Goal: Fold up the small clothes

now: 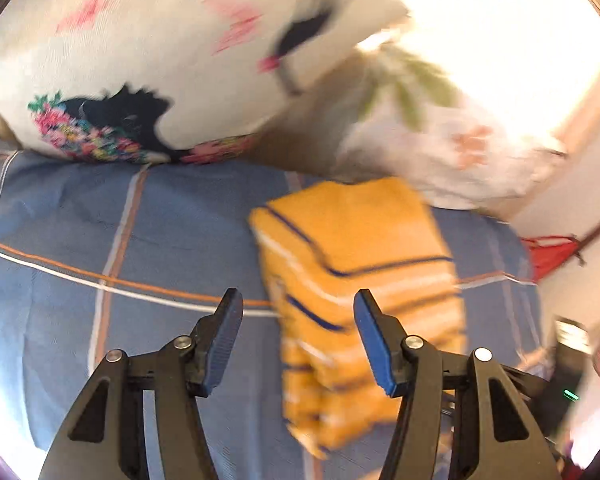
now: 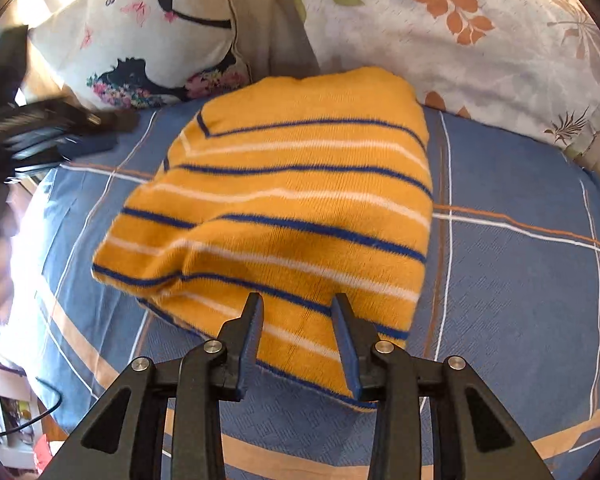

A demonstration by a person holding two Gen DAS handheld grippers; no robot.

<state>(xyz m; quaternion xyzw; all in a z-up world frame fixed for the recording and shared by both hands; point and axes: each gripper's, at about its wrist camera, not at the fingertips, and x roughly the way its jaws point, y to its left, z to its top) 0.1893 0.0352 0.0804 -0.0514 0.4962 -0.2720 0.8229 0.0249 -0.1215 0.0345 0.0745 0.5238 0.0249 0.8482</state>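
Right wrist view: mustard-yellow knitted garment with navy and white stripes, folded into a compact rectangle, lying flat on blue bedspread crossed by orange and white lines. Top edge near two pillows at the head of the bed, probably so as to keep the middle of the bed free for more folding. Right tongs hanging over the near edge of the garment, jaws partly apart and opening, fabric seen behind the gap but no pad pressing on it; nothing held. Looks like a release after the last fold, judged from the tidy shape alone.

Left wrist view: left tongs about half open, empty, above the bedspread beside the garment's left side. Garment here smeared by motion blur, stripes barely readable.

Hard to make out: cream pillow with black silhouettes and pink butterflies and white pillow with orange and green leaves, both cut by the frame edge. Layers inside the fold hidden. Dark blurred shape at upper left in the right wrist view, probably the other tool. Window glare washing out the upper right of the left wrist view. Red item at far right there not identifiable.
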